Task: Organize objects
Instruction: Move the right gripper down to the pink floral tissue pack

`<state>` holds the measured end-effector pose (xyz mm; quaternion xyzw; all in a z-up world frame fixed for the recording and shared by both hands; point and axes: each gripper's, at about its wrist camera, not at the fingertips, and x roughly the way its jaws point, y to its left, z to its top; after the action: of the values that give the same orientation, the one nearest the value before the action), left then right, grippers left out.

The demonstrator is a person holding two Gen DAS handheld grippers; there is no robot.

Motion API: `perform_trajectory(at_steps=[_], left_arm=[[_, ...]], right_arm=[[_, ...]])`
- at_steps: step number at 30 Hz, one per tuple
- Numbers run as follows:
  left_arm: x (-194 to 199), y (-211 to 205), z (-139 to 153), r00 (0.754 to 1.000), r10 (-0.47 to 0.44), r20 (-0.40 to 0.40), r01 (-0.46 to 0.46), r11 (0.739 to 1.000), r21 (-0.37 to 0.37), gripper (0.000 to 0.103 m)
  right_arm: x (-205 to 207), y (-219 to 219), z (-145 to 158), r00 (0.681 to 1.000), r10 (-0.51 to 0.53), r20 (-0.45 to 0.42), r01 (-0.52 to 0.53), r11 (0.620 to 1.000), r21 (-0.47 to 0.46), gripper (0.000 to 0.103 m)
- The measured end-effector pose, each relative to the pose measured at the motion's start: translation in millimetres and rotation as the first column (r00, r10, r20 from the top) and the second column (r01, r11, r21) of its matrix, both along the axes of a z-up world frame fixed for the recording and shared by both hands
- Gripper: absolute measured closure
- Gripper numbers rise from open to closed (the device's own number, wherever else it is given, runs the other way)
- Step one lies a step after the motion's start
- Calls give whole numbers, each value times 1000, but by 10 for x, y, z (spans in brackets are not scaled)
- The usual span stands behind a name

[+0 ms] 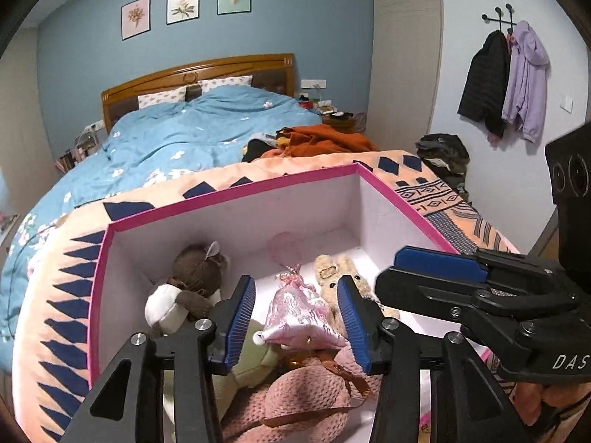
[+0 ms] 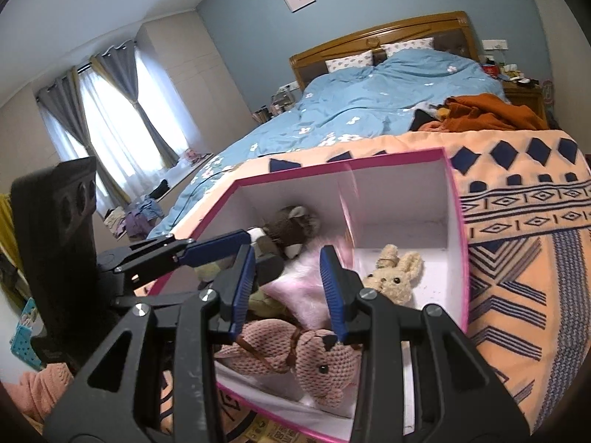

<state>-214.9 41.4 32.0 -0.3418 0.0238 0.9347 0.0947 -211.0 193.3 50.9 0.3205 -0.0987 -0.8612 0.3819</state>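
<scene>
A white box with a pink rim [image 1: 240, 221] [image 2: 406, 192] lies open on an orange patterned blanket [image 1: 55, 295]. Inside it are a brown plush [image 1: 199, 269], a green plush [image 1: 255, 358], a pink knitted plush [image 1: 306, 398] [image 2: 317, 358] and a beige bunny [image 1: 332, 277] [image 2: 391, 277]. A pink satin pouch [image 1: 303, 313] [image 2: 295, 288] rests on top of the plush toys. My left gripper [image 1: 295, 284] is open around the pouch, its pads clear of the fabric. My right gripper [image 2: 288, 253] [image 1: 388, 277] hovers just right of the left one, its pads a little apart and empty.
Behind the box is a bed with a blue flowered duvet [image 1: 192, 129] and a heap of orange and black clothes [image 1: 317, 140]. Coats [image 1: 506, 81] hang on wall hooks at the right. A curtained window [image 2: 110, 118] and floor clutter [image 2: 136, 217] are at the left.
</scene>
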Motion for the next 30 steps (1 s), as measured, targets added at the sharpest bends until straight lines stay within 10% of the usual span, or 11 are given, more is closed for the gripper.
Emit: perform_trajectory(at_steps=[6,20,30], left_arm=[[196,-84,22,999,-7,-45,8,999,38,35],[1057,-152,199,979,-65,-195,85,992,96,27],[1378,6,-190,989,-106,-107,115,990,85,27]], right_arm=[[78,112,-64,1000,-11,10,11,1000,-8,64],[673,373,-4,997,31,-68,-35,998,-58,53],[1048,551,-296,999,48,-17,-48,999,-24,52]])
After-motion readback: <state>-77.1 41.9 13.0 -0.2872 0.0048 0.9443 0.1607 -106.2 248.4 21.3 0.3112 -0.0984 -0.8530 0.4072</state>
